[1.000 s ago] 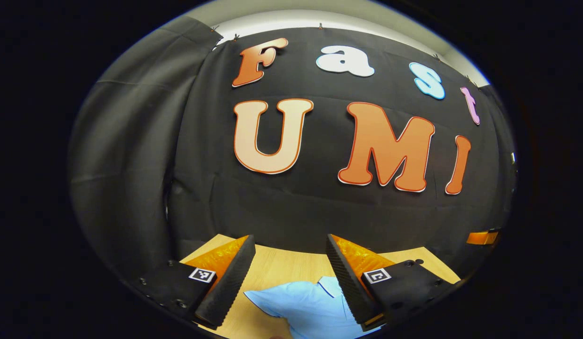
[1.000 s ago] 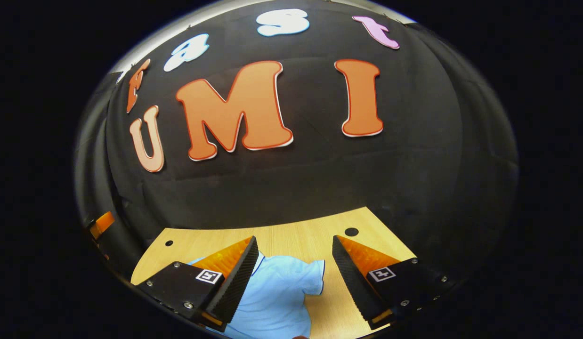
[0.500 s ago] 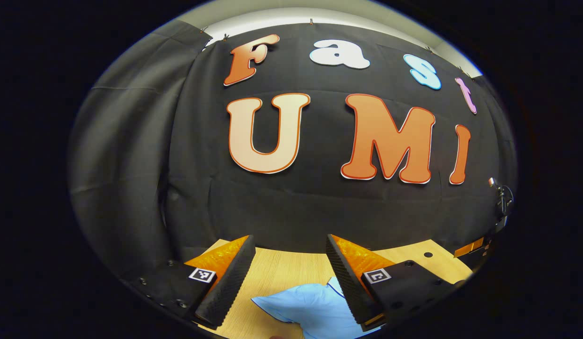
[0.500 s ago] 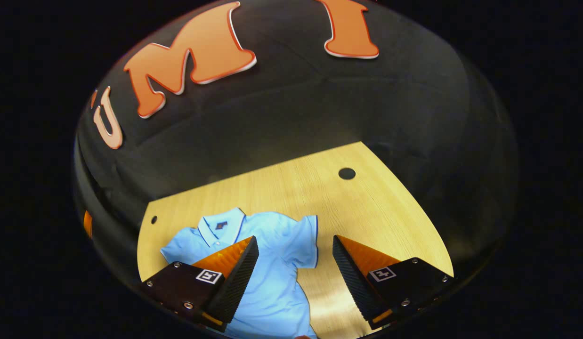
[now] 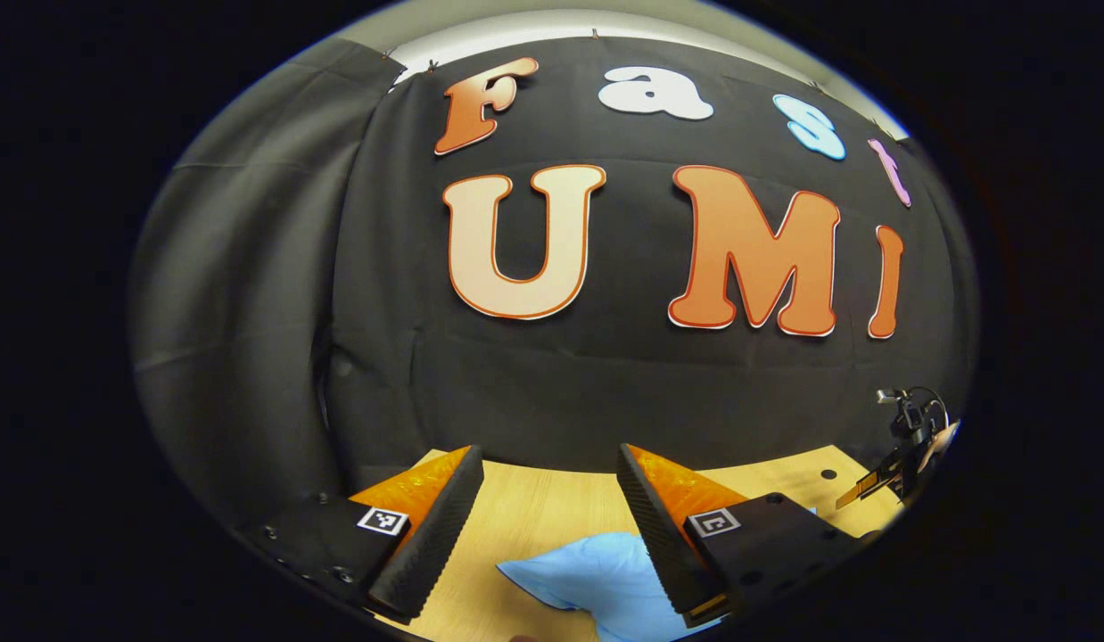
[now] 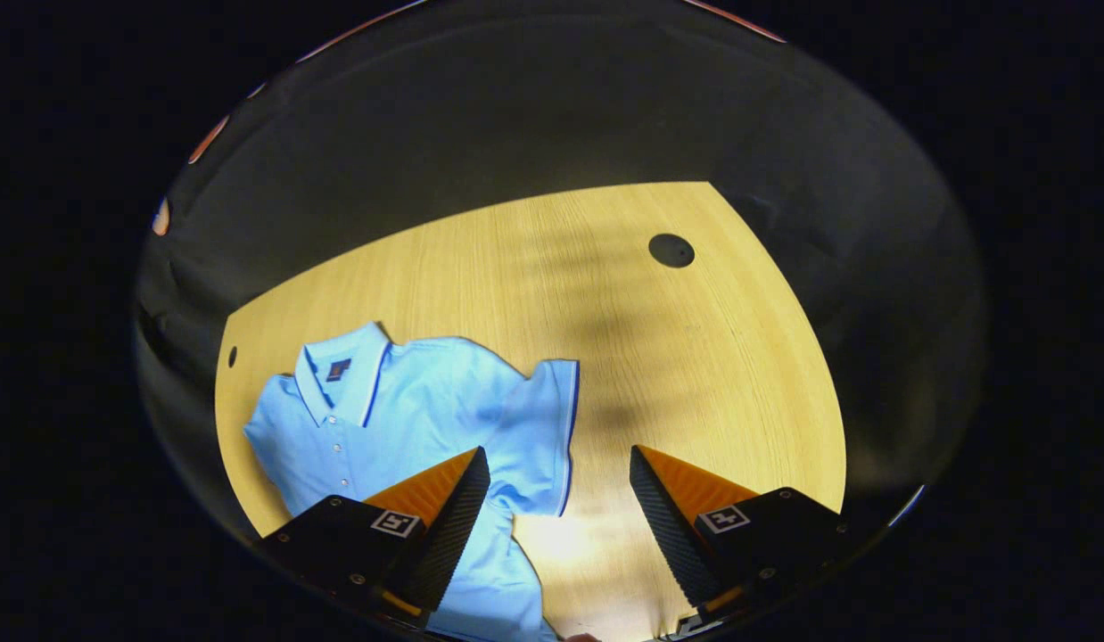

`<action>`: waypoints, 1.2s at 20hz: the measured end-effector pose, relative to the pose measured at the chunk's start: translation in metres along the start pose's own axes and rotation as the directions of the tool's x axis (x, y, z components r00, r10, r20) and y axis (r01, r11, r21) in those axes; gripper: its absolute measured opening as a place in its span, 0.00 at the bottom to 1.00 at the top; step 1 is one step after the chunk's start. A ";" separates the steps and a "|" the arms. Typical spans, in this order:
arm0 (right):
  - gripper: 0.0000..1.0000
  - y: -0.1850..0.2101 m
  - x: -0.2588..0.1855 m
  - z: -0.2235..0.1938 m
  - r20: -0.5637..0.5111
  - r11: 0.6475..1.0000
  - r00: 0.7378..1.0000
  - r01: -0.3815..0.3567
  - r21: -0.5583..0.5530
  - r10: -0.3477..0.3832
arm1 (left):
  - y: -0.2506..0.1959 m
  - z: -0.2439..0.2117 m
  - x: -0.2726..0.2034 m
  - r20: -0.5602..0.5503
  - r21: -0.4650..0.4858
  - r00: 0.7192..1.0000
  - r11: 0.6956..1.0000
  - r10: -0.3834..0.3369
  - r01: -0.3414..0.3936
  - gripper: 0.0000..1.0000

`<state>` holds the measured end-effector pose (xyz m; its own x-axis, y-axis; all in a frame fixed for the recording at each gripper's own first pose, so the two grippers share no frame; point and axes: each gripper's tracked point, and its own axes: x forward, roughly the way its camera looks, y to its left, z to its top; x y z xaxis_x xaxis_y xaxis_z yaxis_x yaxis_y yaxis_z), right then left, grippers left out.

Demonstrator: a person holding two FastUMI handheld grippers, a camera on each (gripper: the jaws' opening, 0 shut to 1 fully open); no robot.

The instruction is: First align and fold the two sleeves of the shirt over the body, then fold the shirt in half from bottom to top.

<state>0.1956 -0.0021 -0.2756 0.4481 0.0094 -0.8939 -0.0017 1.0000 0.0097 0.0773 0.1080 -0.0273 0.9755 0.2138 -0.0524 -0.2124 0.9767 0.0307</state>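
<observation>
Nothing folded yet: shirt (image 6: pixel 400 401) lies flat on the bench (image 6: pixel 695 357), sleeves out, both grippers' fingers wide open above it, empty.

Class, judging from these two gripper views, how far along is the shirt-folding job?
Nothing is folded: the shirt lies flat on the table, its sleeve spread out. In hand: the right gripper hovers open above that sleeve; the left gripper is open, empty. Left: both sleeve folds, then the bottom-to-top fold.
</observation>
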 end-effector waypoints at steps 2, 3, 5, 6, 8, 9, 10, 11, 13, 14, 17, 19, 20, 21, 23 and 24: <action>0.98 -0.002 0.017 -0.007 -0.069 1.000 0.998 0.004 0.028 -0.002 | 0.001 0.000 0.001 -0.003 0.004 1.000 1.000 0.005 -0.005 1.00; 0.98 -0.006 0.025 -0.006 -0.078 0.999 0.997 0.023 0.032 -0.020 | 0.002 -0.003 0.002 -0.006 0.005 1.000 1.000 0.007 -0.007 0.98; 0.98 -0.009 0.039 -0.009 -0.102 0.999 0.994 0.036 0.031 -0.033 | 0.007 -0.005 0.005 -0.014 0.007 1.000 1.000 0.016 -0.016 1.00; 0.98 -0.010 0.044 -0.011 -0.118 0.999 0.992 0.042 0.035 -0.037 | 0.009 -0.007 0.005 -0.019 0.008 1.000 1.000 0.020 -0.020 0.98; 0.98 -0.013 0.054 -0.015 -0.139 0.998 0.989 0.061 0.025 -0.057 | 0.013 -0.011 0.005 -0.030 0.004 0.999 1.000 0.028 -0.028 0.95; 0.98 -0.013 0.057 -0.016 -0.147 0.998 0.987 0.063 0.019 -0.059 | 0.017 -0.013 0.007 -0.036 0.002 0.999 0.999 0.033 -0.033 0.95; 0.98 -0.013 0.059 -0.018 -0.153 0.998 0.986 0.068 0.016 -0.065 | 0.018 -0.017 0.007 -0.042 0.000 0.998 0.999 0.036 -0.036 0.98; 0.98 -0.013 0.061 -0.019 -0.159 0.997 0.985 0.071 0.014 -0.068 | 0.020 -0.018 0.009 -0.048 -0.002 0.998 0.999 0.040 -0.040 0.95; 0.98 -0.012 0.064 -0.022 -0.174 0.997 0.982 0.073 0.009 -0.070 | 0.021 -0.022 0.008 -0.056 -0.006 0.998 0.999 0.043 -0.043 0.95; 0.98 -0.010 0.066 -0.024 -0.185 0.997 0.980 0.072 0.012 -0.069 | 0.023 -0.024 0.008 -0.059 -0.007 0.997 0.999 0.045 -0.046 0.95; 0.98 -0.011 0.069 -0.025 -0.192 0.996 0.977 0.092 0.009 -0.088 | 0.029 -0.025 0.008 -0.063 -0.005 0.996 0.998 0.058 -0.058 0.95; 0.95 -0.012 0.071 -0.023 -0.188 0.995 0.977 0.104 0.011 -0.100 | 0.033 -0.028 0.008 -0.070 -0.009 0.995 0.998 0.067 -0.068 0.95; 0.88 -0.010 0.072 -0.024 -0.187 0.994 0.977 0.106 0.013 -0.102 | 0.035 -0.031 0.009 -0.074 -0.012 0.995 0.997 0.070 -0.071 0.95; 0.85 -0.009 0.071 -0.024 -0.187 0.994 0.977 0.106 0.012 -0.102 | 0.036 -0.031 0.009 -0.077 -0.017 0.994 0.997 0.071 -0.072 0.95; 0.74 -0.006 0.071 -0.026 -0.192 0.994 0.976 0.106 0.014 -0.101 | 0.036 -0.033 0.009 -0.082 -0.024 0.994 0.997 0.071 -0.073 0.95; 0.65 -0.006 0.073 -0.027 -0.193 0.994 0.976 0.105 0.015 -0.100 | 0.036 -0.034 0.008 -0.083 -0.023 0.994 0.997 0.073 -0.075 0.95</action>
<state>0.2040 -0.0069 -0.3527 0.2649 -0.0906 -0.9600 0.0594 0.9952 -0.0775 0.0758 0.1459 -0.0607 0.9493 0.2850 -0.1327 -0.2860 0.9582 0.0118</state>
